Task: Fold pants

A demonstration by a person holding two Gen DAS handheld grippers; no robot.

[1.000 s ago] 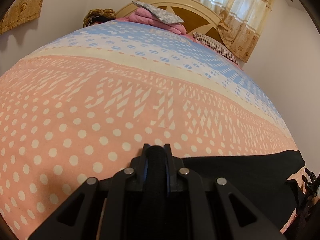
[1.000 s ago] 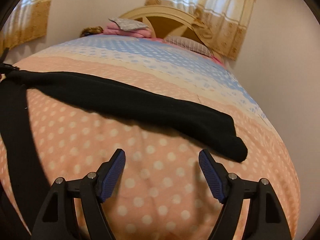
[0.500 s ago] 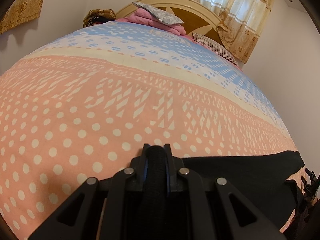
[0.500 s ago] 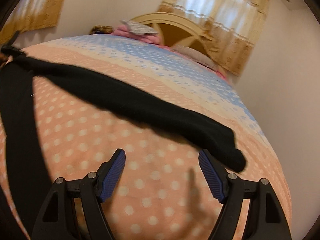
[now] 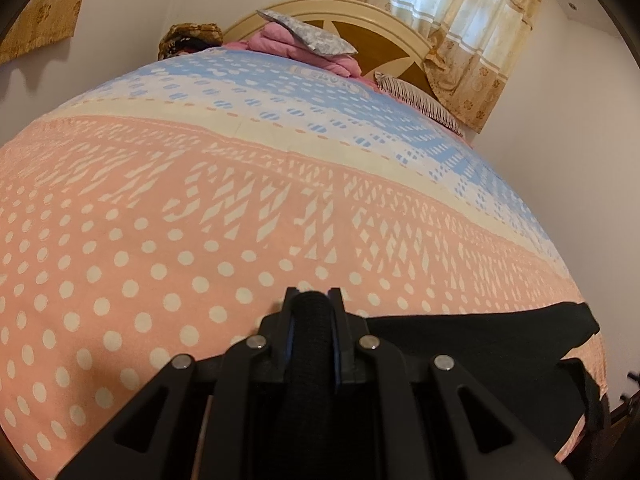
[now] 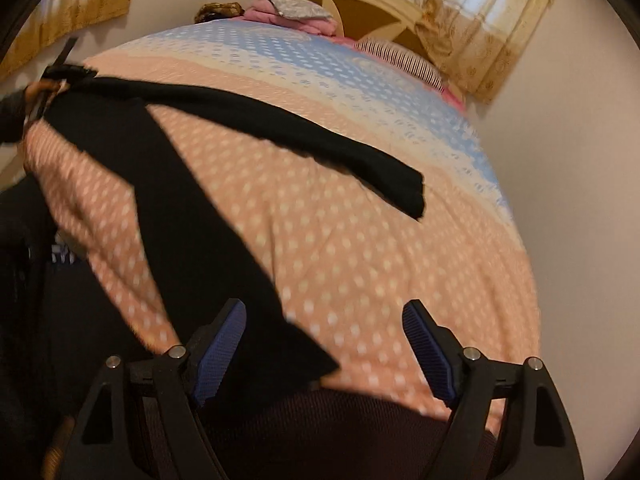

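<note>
1. Black pants (image 6: 192, 184) lie spread on the dotted pink bedspread (image 6: 360, 248), legs splayed in a V: the far leg runs across the bed toward the right side, its cuff (image 6: 408, 196) well apart from the near one.
2. The near leg's long axis runs diagonally down toward the right gripper (image 6: 324, 344), its cuff (image 6: 296, 352) ending just in front of and between the jaws, nearer the left finger (view is motion-blurred, so whether fabric touches a pad can't be told).
3. Right gripper's jaws stand wide apart w/ nothing clamped; blue pads (image 6: 222, 340) are bare.
4. Left gripper (image 5: 314, 312) sits at the pants' other end, jaws together, clamped on a bunched roll of black fabric, likely the waist; the rest of the cloth trails off to its right.
5. Judgement: the right hand is the free one and nearest the near cuff, so the coming grab looks to be its job, w/ the left anchoring.
</note>
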